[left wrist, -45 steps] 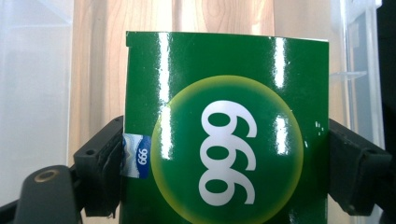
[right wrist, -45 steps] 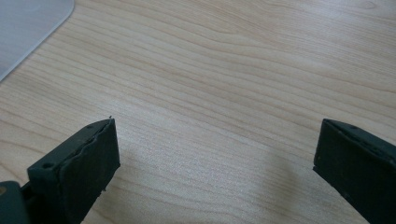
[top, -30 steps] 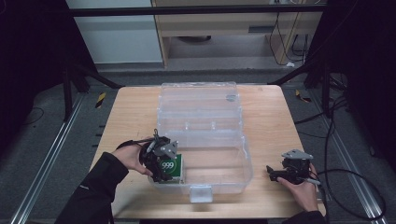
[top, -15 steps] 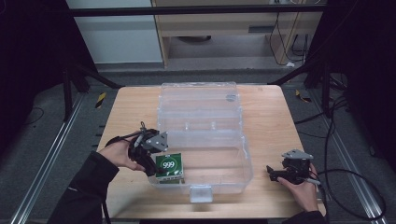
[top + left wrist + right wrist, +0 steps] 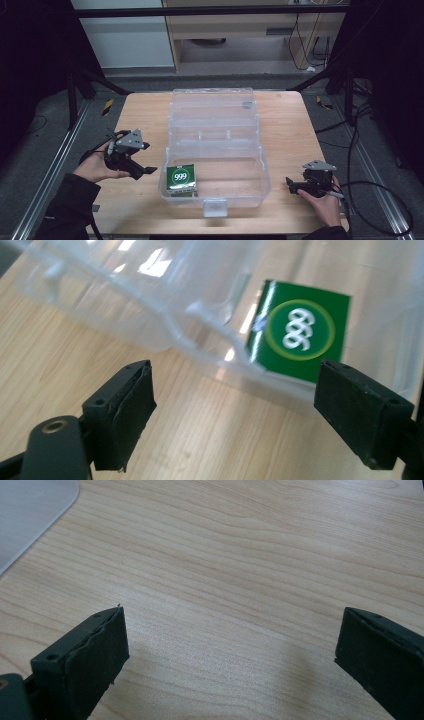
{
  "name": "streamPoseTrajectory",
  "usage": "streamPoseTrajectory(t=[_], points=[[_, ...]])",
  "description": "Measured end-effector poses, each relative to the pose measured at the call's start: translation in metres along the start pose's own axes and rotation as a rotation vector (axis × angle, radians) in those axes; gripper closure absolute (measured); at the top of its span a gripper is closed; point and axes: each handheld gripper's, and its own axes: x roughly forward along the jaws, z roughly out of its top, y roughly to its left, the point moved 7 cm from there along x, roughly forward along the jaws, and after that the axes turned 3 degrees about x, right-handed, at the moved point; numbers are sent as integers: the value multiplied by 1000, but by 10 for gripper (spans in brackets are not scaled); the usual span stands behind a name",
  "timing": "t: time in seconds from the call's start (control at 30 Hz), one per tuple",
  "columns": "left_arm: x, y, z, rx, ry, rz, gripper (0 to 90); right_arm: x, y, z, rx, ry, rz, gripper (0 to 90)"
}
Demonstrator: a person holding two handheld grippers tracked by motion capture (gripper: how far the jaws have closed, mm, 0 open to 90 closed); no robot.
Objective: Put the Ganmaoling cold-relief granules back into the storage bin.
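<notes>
A clear plastic box point(image 5: 218, 150) lies open on the wooden table, its lid folded back. Inside its near left corner sits a green carton marked 999 point(image 5: 180, 180), seen through the box wall in the left gripper view as the green carton point(image 5: 300, 335). My left gripper point(image 5: 146, 169) is held above the table just left of the box, jaws wide apart and holding nothing; the left gripper point(image 5: 235, 415) points at the box wall point(image 5: 165, 325). My right gripper point(image 5: 290, 185) rests near the table's front right, open over bare wood; the right gripper point(image 5: 230, 655) holds nothing.
The wooden table point(image 5: 145, 115) has free room left and right of the box. The box's front latch point(image 5: 213, 206) juts toward the near edge. Dark metal frame legs and cables point(image 5: 360, 125) surround the table. A corner of the box point(image 5: 30, 515) shows in the right gripper view.
My left gripper has pulled back to the left, away from the box, leaving the green carton inside its near left corner. The right gripper has not moved.
</notes>
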Motion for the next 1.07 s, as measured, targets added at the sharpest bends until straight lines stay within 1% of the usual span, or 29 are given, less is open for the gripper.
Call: streamPoseTrajectory(t=[0.07, 0.1, 0.27, 0.3, 0.33, 0.37, 0.4, 0.43, 0.5, 0.57, 0.63, 0.7, 0.8, 0.87, 0.9, 0.97, 1.07], points=[[2, 4, -11, -53, -9, 12, 152, 0, 0, 0, 3, 3, 0, 9], [3, 6, -16, -72, -19, 17, 147, 0, 0, 0, 5, 3, 0, 9], [15, 14, -40, -200, -47, 77, 140, 0, 0, 0, 5, 0, -2, 9], [15, 14, -40, -200, -47, 77, 140, 0, 0, 0, 5, 0, -2, 9], [21, 17, -50, -242, -53, 107, 140, -1, -1, 0, 7, 1, -4, 9], [25, 18, -55, -269, -55, 117, 140, -1, -1, 0, 7, 1, -4, 9], [25, 18, -55, -269, -55, 117, 138, -1, -1, 0, 7, 1, -4, 9], [31, 19, -63, -310, -68, 134, 138, -1, -1, 0, 7, 2, -4, 9], [37, 21, -72, -352, -62, 163, 137, -1, -1, 0, 4, -1, -5, 12], [42, 22, -78, -386, -63, 188, 135, -1, -1, 0, 4, -3, -7, 12], [46, 23, -84, -407, -58, 223, 130, -1, -1, 0, 6, -4, -8, 12], [50, 24, -88, -431, -50, 245, 124, -1, -1, 0, 8, -3, -6, 12], [56, 24, -93, -454, -28, 269, 118, -1, -1, 0, 10, 1, -3, 12], [58, 23, -96, -454, -10, 267, 118, -1, -1, -1, 17, 1, -5, 12], [59, 24, -97, -453, -1, 273, 116, -2, -1, -1, 14, -1, -5, 12], [60, 25, -98, -469, -1, 275, 117, -2, -1, -1, 16, -1, -6, 12], [61, 25, -99, -471, 2, 281, 119, -2, -1, -1, 21, -2, -7, 12]])
